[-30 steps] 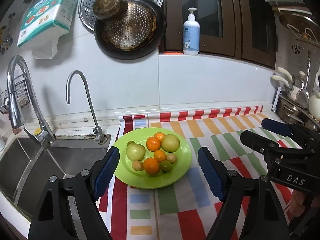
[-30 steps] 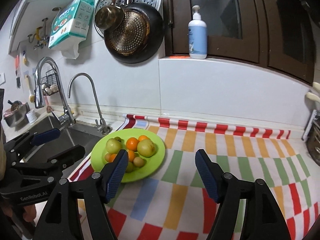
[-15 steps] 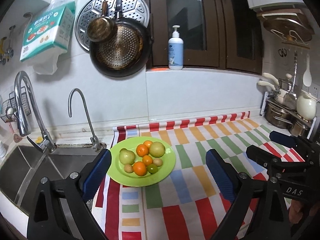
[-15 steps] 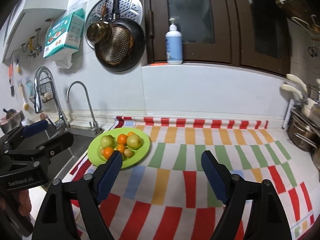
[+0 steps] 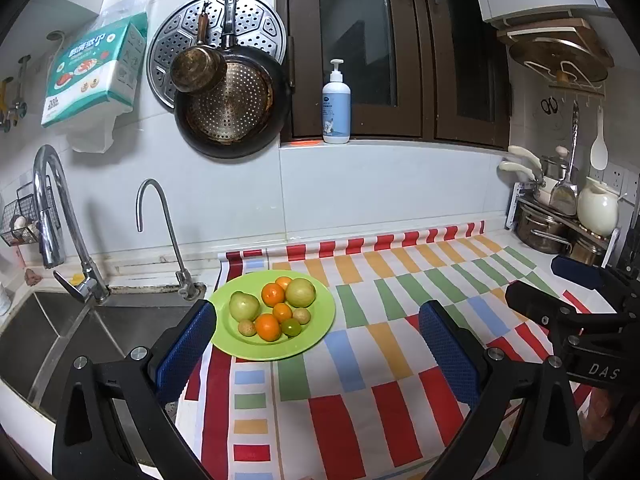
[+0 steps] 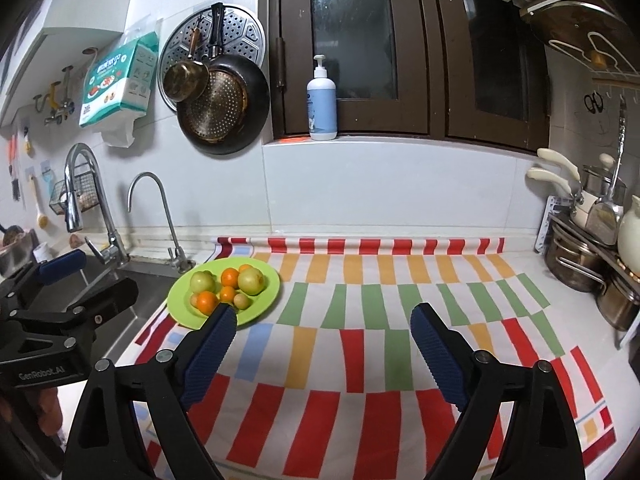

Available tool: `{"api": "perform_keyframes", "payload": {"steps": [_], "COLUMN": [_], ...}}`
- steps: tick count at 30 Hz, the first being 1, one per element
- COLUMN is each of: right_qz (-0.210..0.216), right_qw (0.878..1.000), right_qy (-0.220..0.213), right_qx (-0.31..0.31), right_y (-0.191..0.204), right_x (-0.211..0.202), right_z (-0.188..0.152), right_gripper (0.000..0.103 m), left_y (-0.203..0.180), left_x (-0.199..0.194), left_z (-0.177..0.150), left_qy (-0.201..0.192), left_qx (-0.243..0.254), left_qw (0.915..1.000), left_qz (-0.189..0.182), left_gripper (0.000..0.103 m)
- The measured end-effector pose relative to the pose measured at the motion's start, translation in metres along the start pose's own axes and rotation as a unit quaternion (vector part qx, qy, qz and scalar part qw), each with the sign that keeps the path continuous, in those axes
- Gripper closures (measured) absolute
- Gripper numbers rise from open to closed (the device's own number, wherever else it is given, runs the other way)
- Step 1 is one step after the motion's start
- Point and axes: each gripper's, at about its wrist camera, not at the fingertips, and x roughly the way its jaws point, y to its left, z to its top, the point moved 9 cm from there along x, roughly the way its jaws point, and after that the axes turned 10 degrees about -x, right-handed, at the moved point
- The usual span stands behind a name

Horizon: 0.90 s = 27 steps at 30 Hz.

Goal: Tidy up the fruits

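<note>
Fruits are piled on a green plate, which is set at the left edge of the striped mat, just beside the sink. Oranges, pale green fruits & a few small ones are seen touching each other. The left gripper is held above the mat w/ jaws wide apart, nothing between them. The right gripper is likewise spread & empty, near the plate's right side.

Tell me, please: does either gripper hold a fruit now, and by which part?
Nothing is held. The left gripper and the right gripper are both open and empty; all fruit lies on the green plate.
</note>
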Motion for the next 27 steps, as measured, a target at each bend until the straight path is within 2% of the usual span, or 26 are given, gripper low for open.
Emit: {"api": "perform_keyframes", "payload": {"steps": [27], "right_qz": [0.000], "right_qw": [1.000], "right_qy": [0.001], "right_qx": [-0.005], "right_y": [-0.001], "right_x": [-0.014], "right_z": [-0.009], "right_gripper": [0.013], "left_y": [0.003], "left_x": [-0.017], "left_z": [-0.009], "left_qy": [0.004], "left_qx": [-0.003], "left_qw": [1.0000], "left_qz": [-0.003], "left_gripper": [0.000]}}
